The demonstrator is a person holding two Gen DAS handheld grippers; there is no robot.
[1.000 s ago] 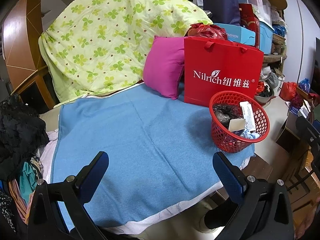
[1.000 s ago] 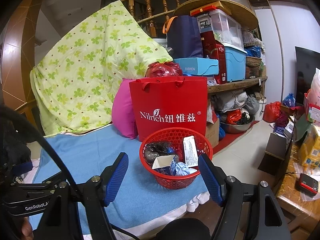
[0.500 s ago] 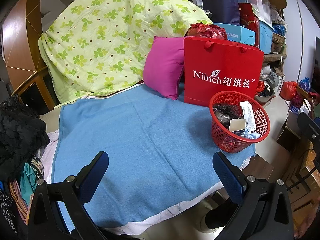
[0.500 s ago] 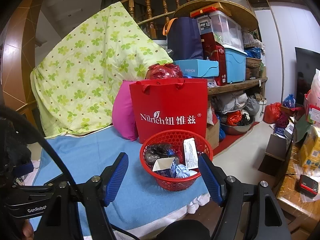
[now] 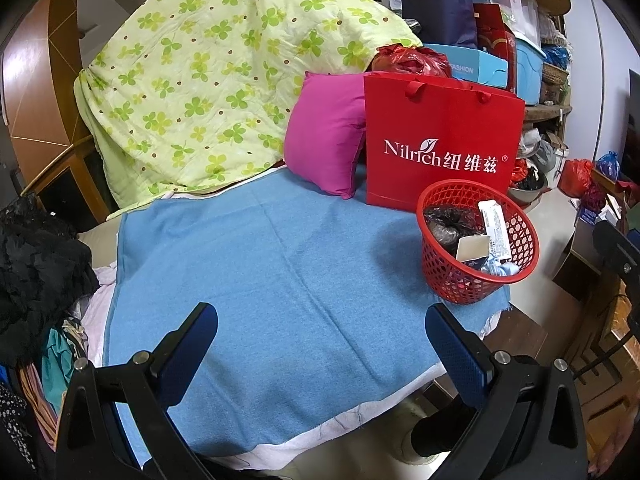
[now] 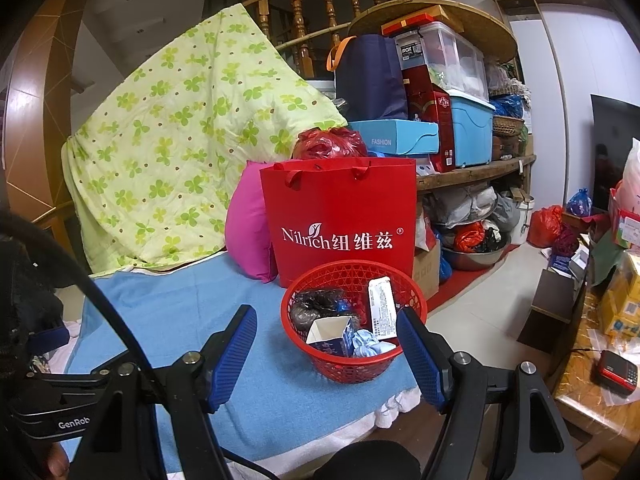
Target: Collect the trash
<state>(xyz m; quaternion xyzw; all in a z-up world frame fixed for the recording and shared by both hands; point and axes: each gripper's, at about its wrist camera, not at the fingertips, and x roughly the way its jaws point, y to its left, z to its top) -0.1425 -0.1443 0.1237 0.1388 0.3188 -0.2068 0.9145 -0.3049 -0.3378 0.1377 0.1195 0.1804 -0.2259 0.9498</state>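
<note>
A red mesh basket (image 5: pixel 448 280) (image 6: pixel 296 330) stands on the blue blanket (image 5: pixel 260 264) near its right front corner. It holds trash: a crumpled black bag (image 6: pixel 316 306), a white wrapper (image 6: pixel 382 306), a small open carton (image 6: pixel 332 334) and a blue wad (image 6: pixel 366 342). My left gripper (image 5: pixel 320 340) is open and empty, low over the blanket's front edge, left of the basket. My right gripper (image 6: pixel 326 346) is open and empty, its fingers on either side of the basket's near rim, not touching it.
A red Nilrich paper bag (image 5: pixel 440 140) and a pink pillow (image 5: pixel 324 136) stand behind the basket, with a green clover quilt (image 5: pixel 208 80) to the left. Black clothes (image 5: pixel 36 264) lie at the left. Cluttered shelves (image 6: pixel 460 120) and a side table (image 6: pixel 600 364) are at the right.
Both grippers stay open. The right gripper has drifted slightly, so the basket sits a little lower and nearer between its fingers. The left view is almost unchanged.
</note>
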